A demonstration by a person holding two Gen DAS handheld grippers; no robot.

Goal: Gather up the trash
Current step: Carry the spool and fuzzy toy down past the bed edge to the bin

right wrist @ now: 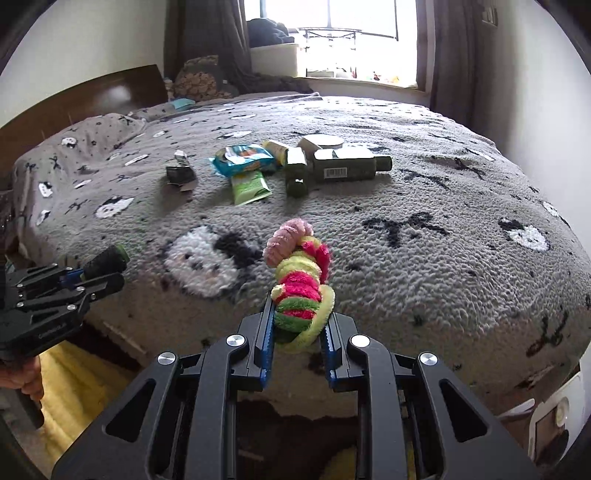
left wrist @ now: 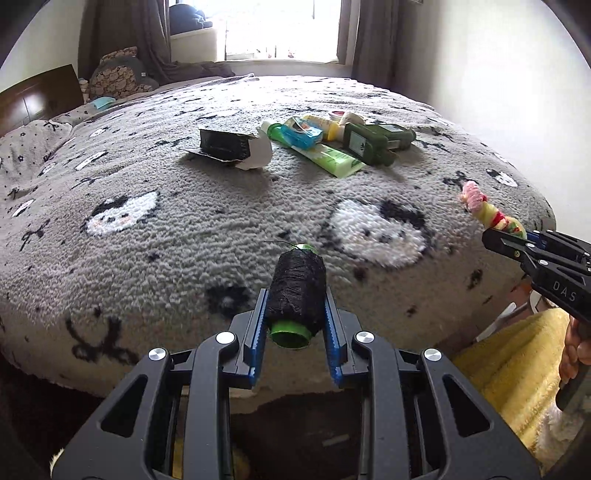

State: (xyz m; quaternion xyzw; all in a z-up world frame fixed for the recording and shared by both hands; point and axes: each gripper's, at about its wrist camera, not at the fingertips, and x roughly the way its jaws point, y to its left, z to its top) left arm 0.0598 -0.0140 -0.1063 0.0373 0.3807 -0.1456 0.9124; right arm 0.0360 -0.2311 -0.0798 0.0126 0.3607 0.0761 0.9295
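Observation:
My left gripper is shut on a spool of black thread with green ends, held over the near edge of the bed. That same spool shows at the left of the right wrist view. My right gripper is shut on a bundle of fluffy pink, yellow and green hair ties, also seen at the right of the left wrist view as the hair ties. Farther back on the grey blanket lie a torn black box, a green tube, a blue packet and dark green bottles.
A headboard and pillows stand at the far left, a bright window with curtains behind the bed. A yellow mat lies on the floor by the bed's near corner. A white device sits low at the right.

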